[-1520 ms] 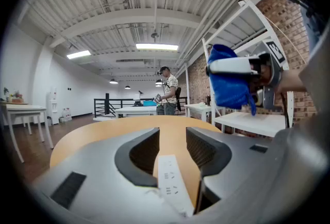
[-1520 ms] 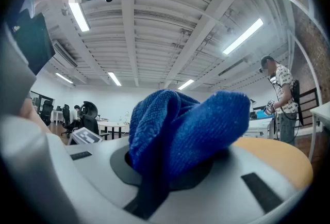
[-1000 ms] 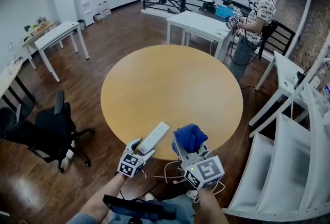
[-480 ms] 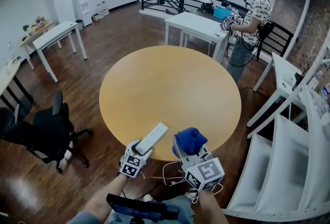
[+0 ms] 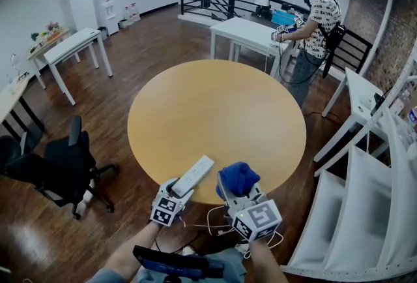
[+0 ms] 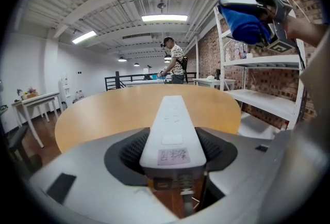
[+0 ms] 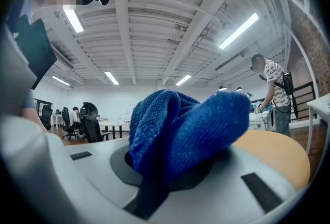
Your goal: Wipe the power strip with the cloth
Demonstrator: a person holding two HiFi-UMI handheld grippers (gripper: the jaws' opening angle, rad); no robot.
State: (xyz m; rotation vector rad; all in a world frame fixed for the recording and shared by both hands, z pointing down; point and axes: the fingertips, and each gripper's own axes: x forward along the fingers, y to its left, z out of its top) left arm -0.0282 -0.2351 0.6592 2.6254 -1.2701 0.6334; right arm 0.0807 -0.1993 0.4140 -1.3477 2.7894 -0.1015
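Strip (image 5: 194, 175): extending over the near part of the table (image 5: 215, 99), with its long axis running away from the person and slightly right. Its near end is sitting at the table's near edge. Whether it is resting on the top or raised just off it cannot be told.
Left gripper (image 5: 176, 189): its jaws have just been closing. They are gripping the strip's near end, with one ribbed pad (image 6: 130, 152) pressing each long side.
Strip relative to left gripper: the strip is running straight out from between the jaws, along the line the gripper is pointing. Only its near end is sitting between the pads. The rest is reaching past them over the table.
Cord (image 6: 186, 197): leaving the strip's near end and dropping between the jaw bases.
Right gripper (image 5: 238, 192): its jaws are clamping a bunched blue cloth (image 5: 238, 175).
Cloth: bulging up and forward out of the jaws, held in the air.
Strip relative to right gripper: the right gripper is holding just right of the strip, apart from it. In the left gripper view the cloth is showing above and to the right of the strip, touching neither the strip nor the table.
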